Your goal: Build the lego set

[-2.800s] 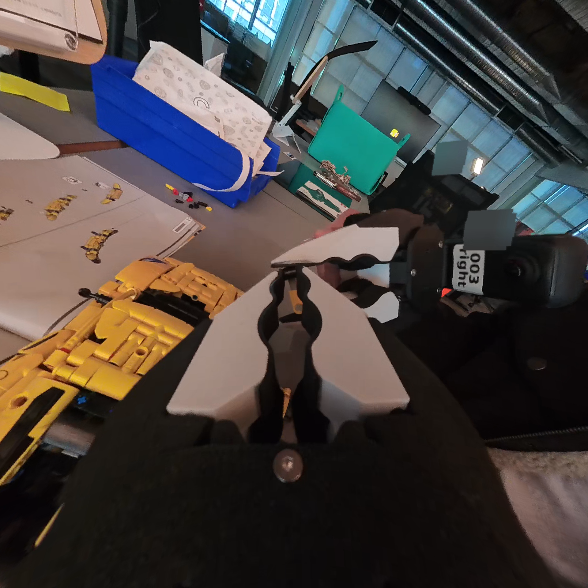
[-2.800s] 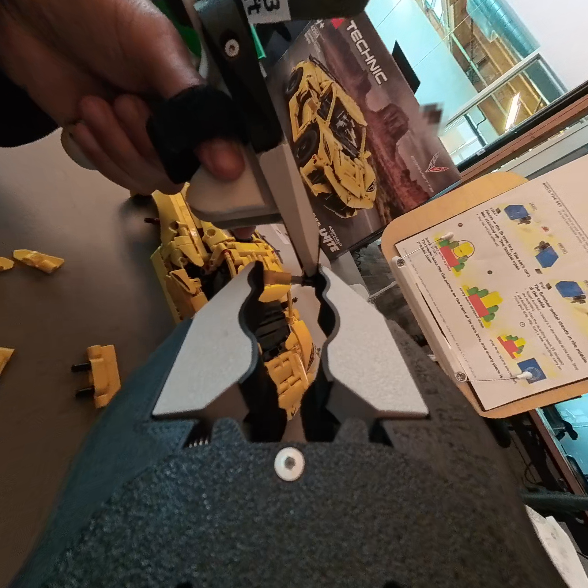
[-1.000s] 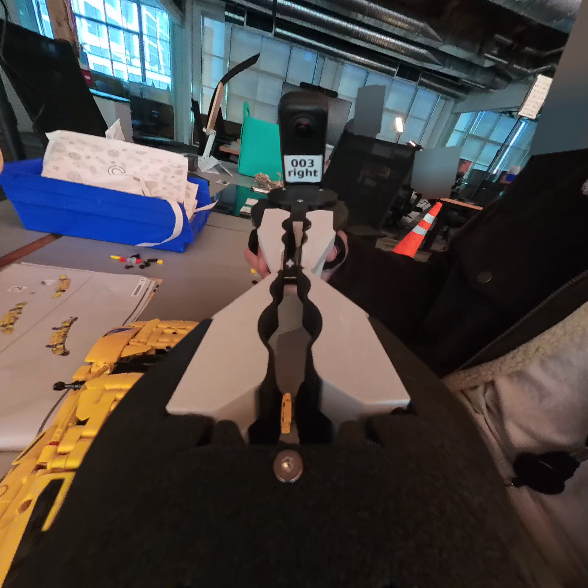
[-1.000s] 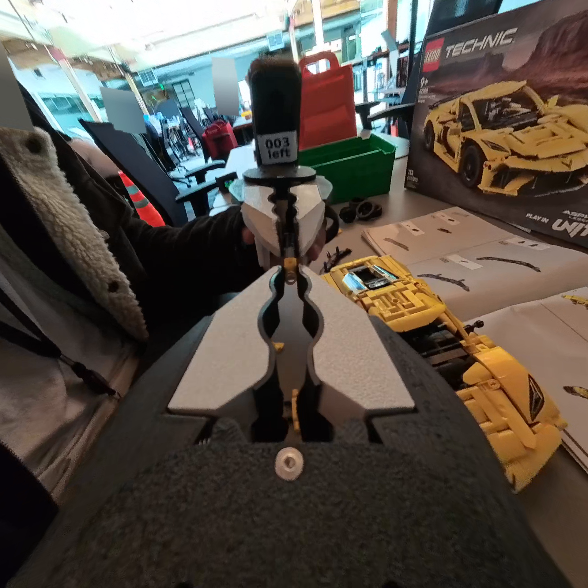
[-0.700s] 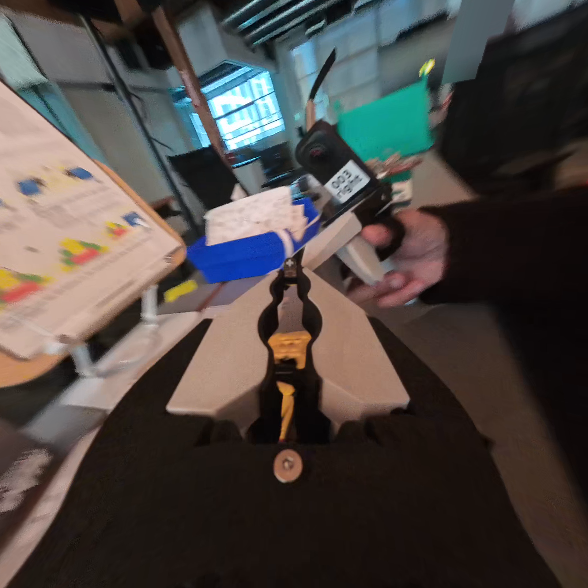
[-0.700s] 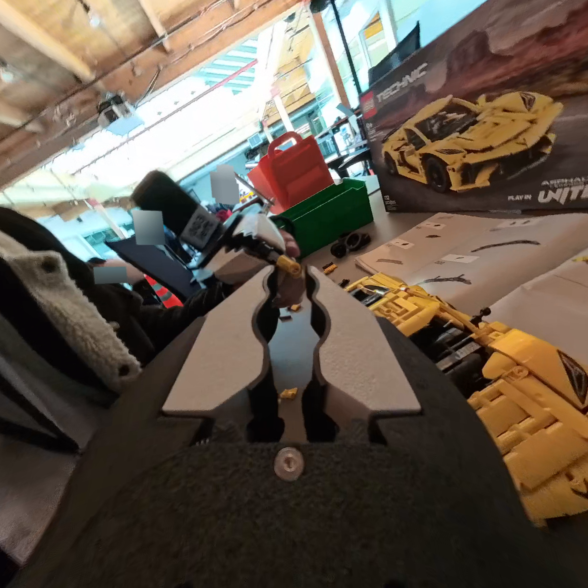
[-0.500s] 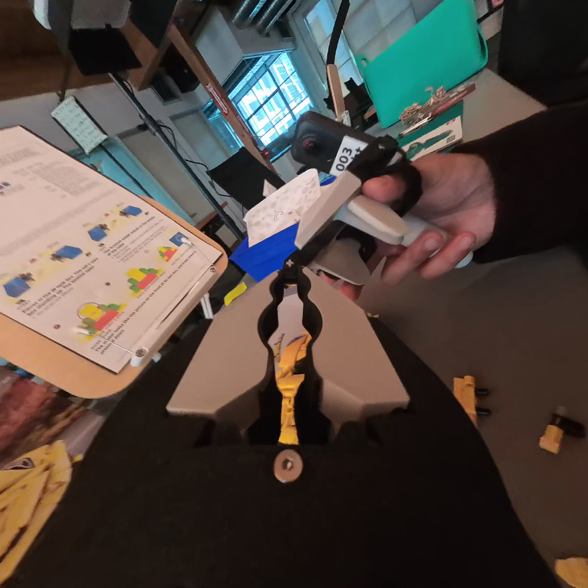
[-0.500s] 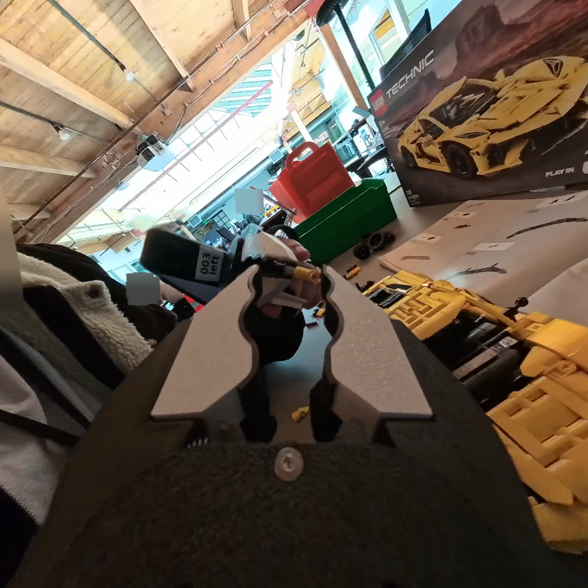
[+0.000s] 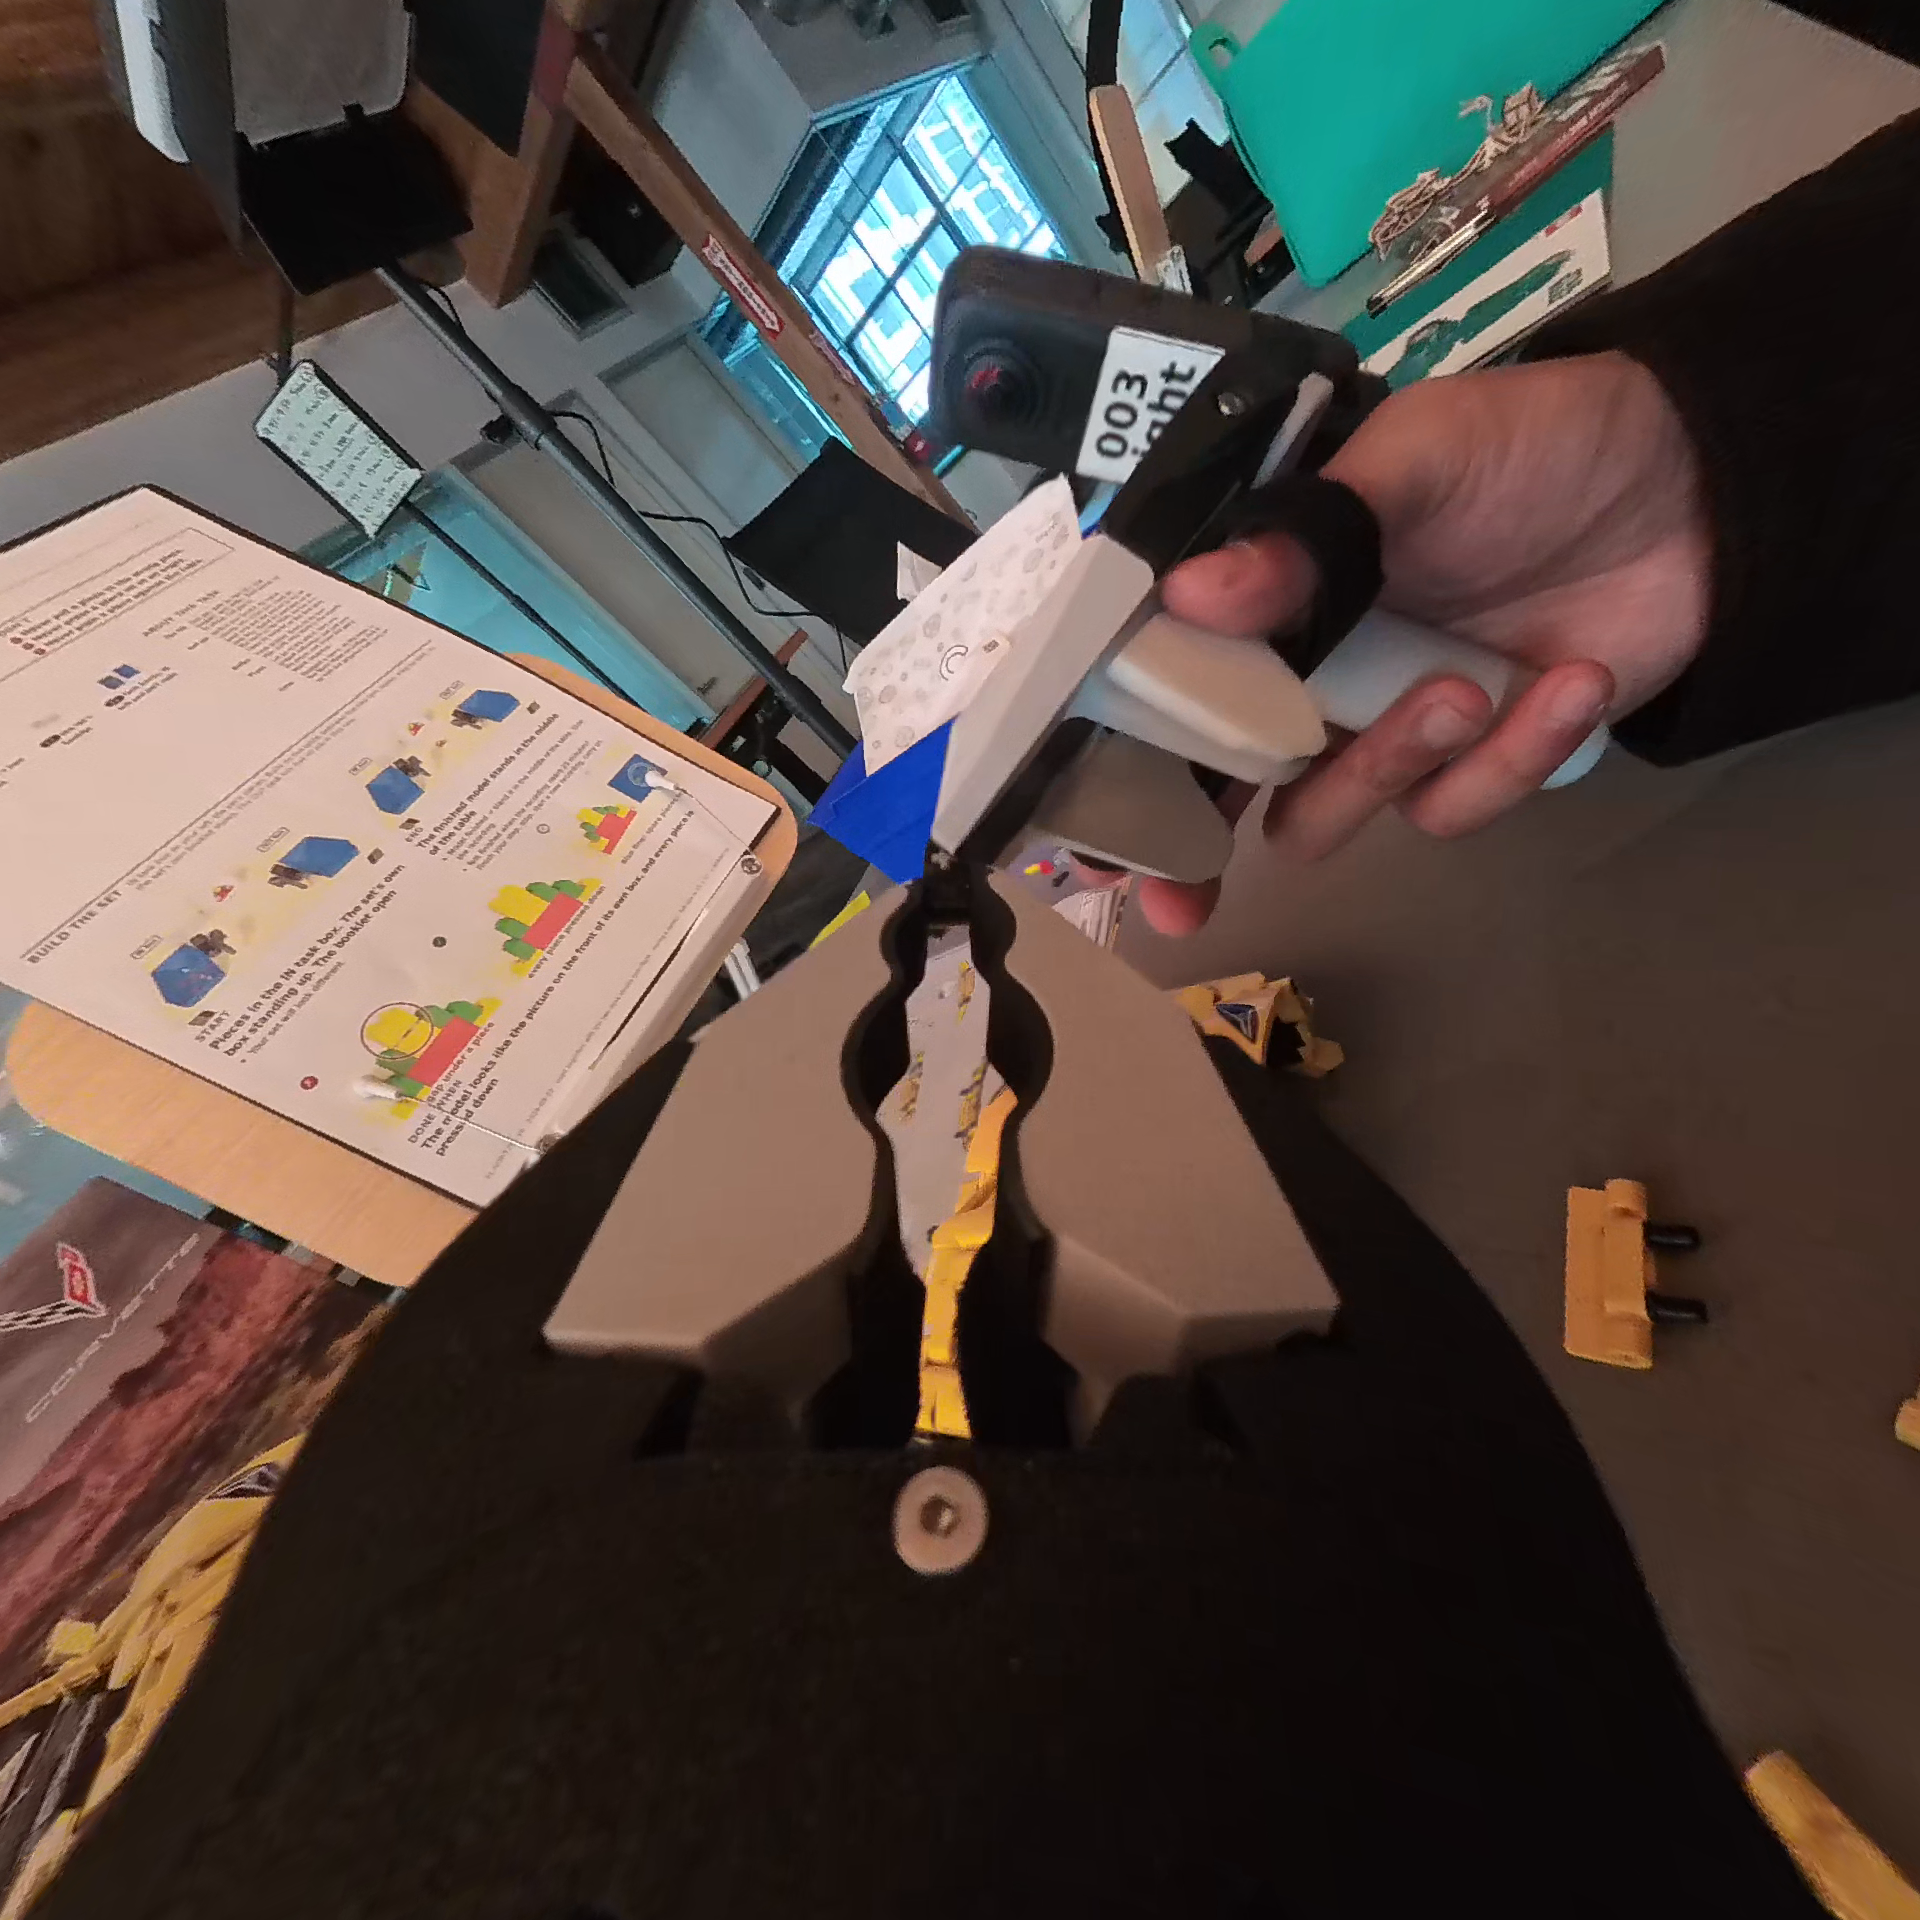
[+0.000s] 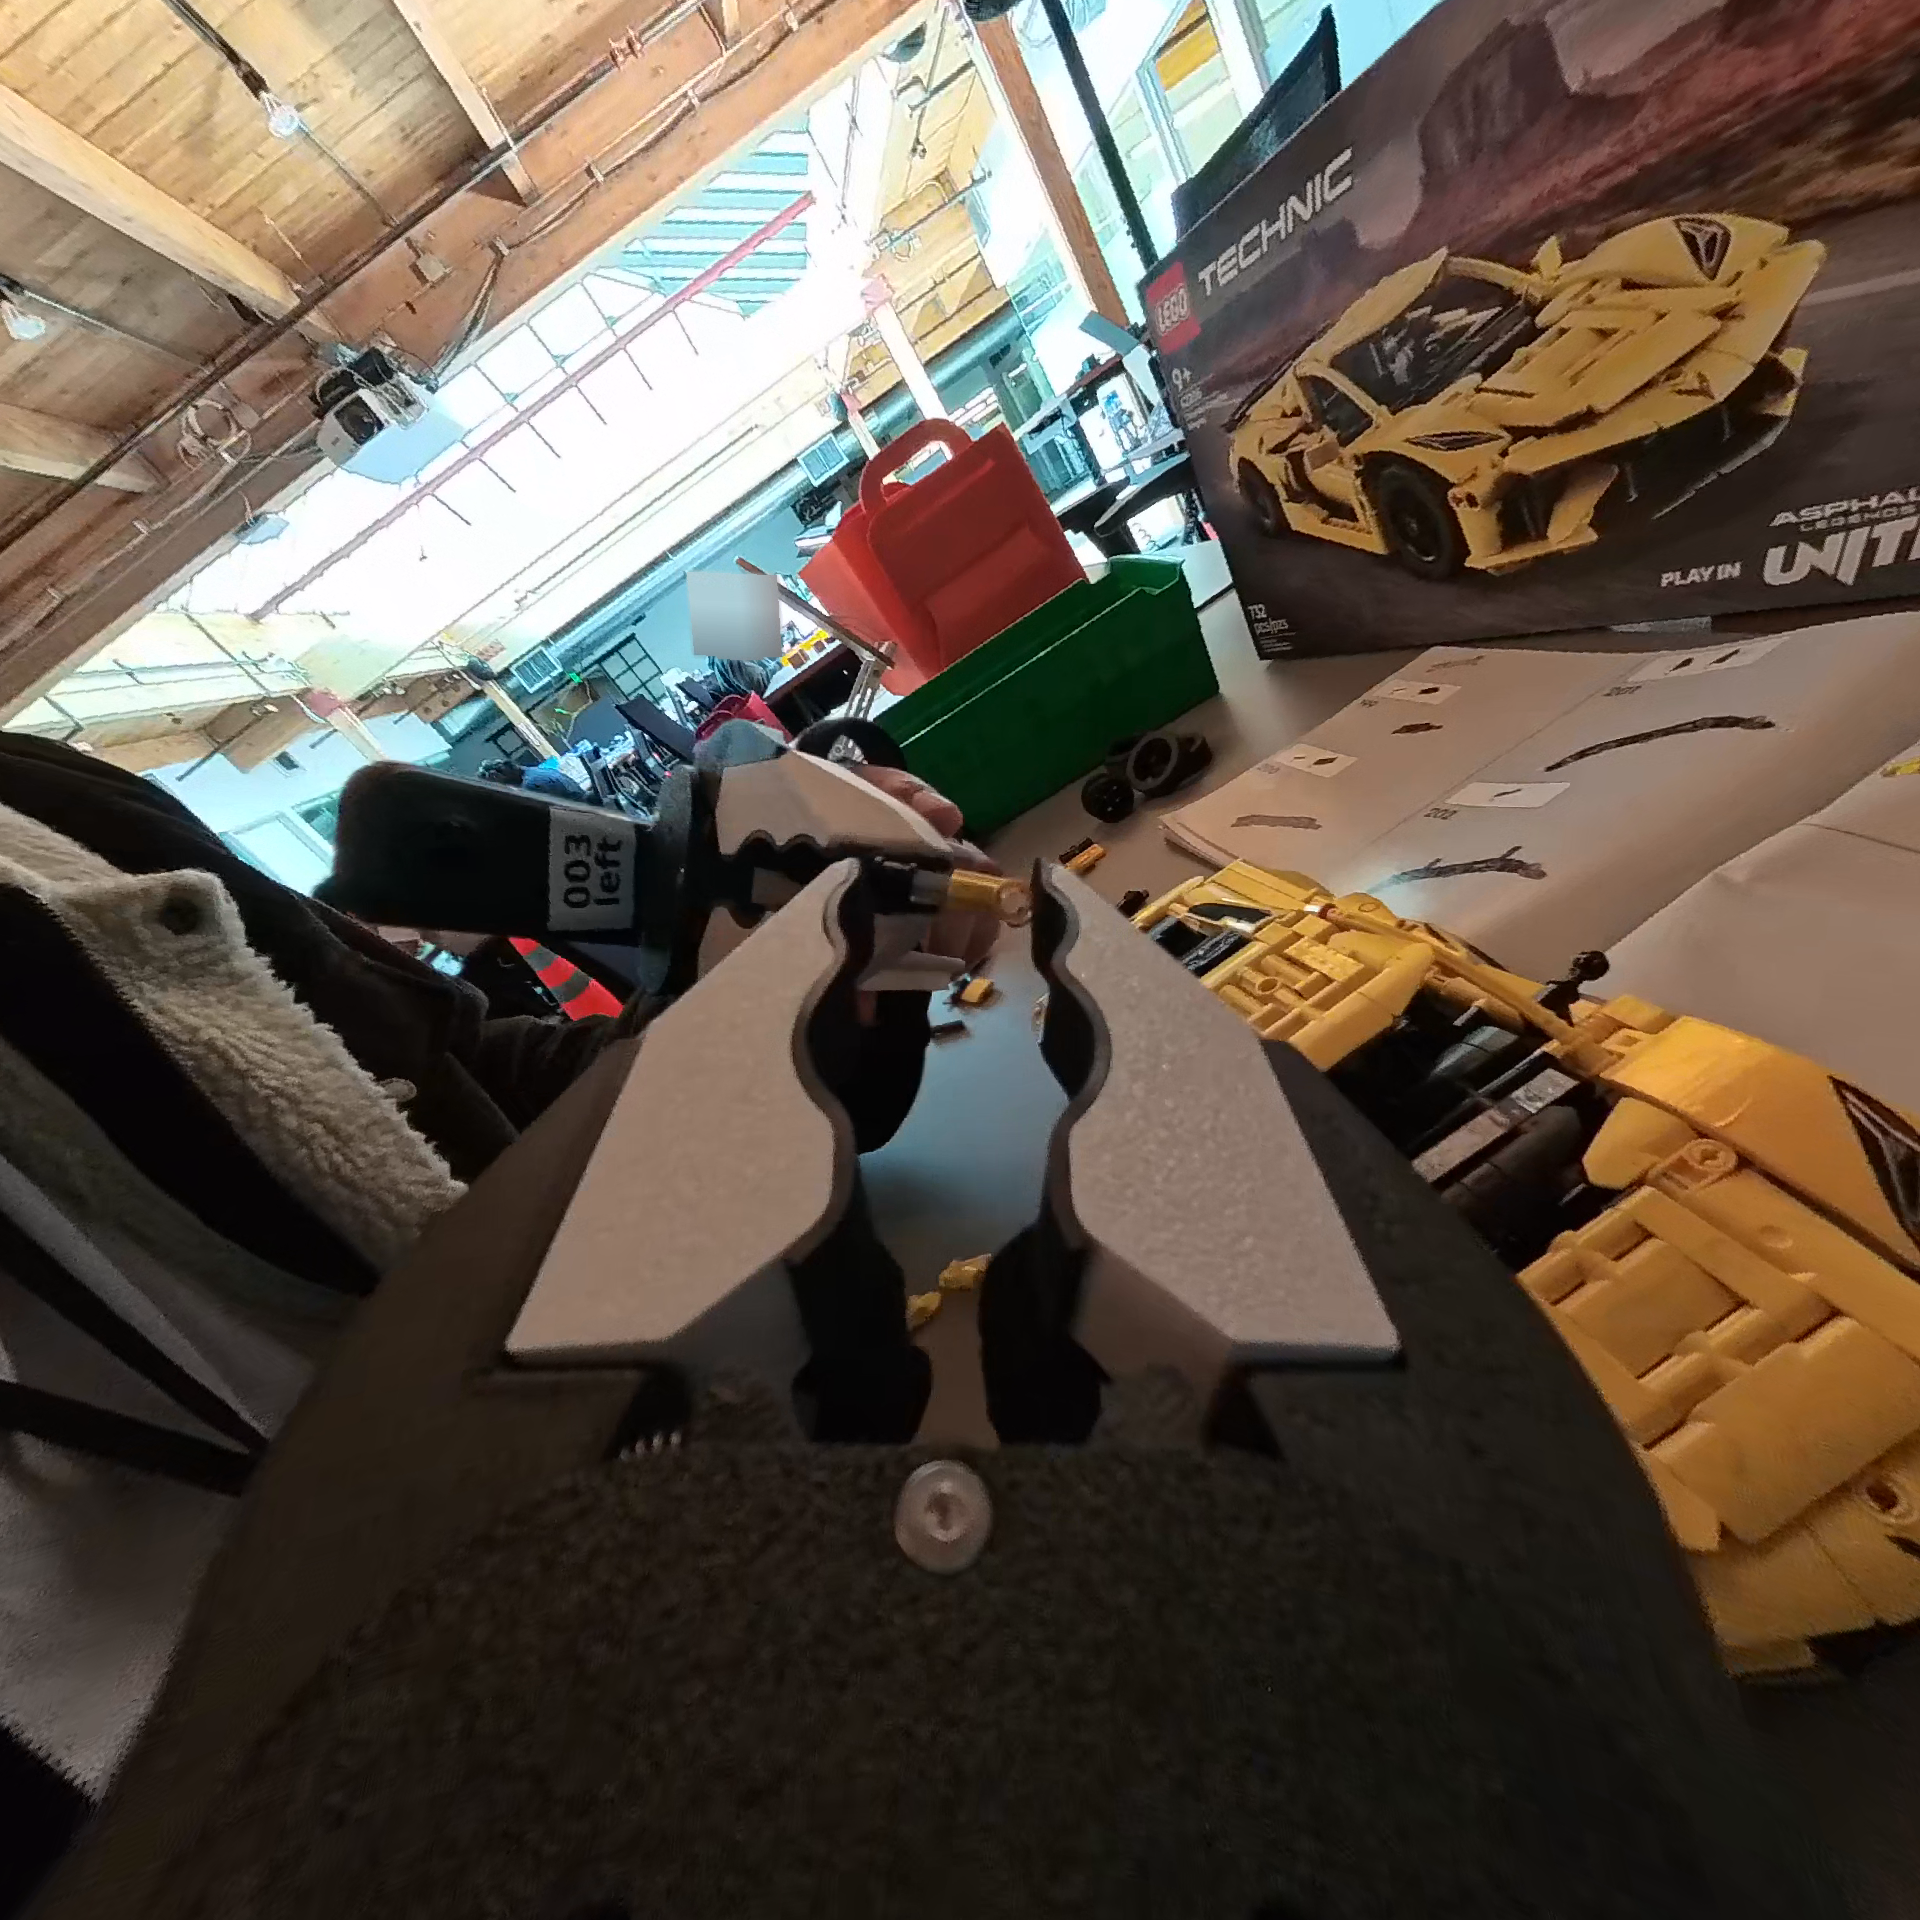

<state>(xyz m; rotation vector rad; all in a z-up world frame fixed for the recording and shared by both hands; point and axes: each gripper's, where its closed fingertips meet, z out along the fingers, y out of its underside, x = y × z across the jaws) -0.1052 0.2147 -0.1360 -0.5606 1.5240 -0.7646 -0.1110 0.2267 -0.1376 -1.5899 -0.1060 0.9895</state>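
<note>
The left tool (image 10: 940, 888) pinches a small yellow-and-black pin (image 10: 977, 890) at its tips. The right tool (image 10: 940, 904), spread, brackets that pin; a second ago its tips were pressed together against the pin, so the handover to the left looks done. Past the pin lies the car (image 10: 1558, 1122) on the worktop (image 10: 977, 1081). Only the left view shows loose parts (image 9: 1610, 1273); only the right view shows the box (image 10: 1558, 343).

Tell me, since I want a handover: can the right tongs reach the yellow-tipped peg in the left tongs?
Likely yes: the right tongs are open and the peg lies unblocked between their tips.
</note>
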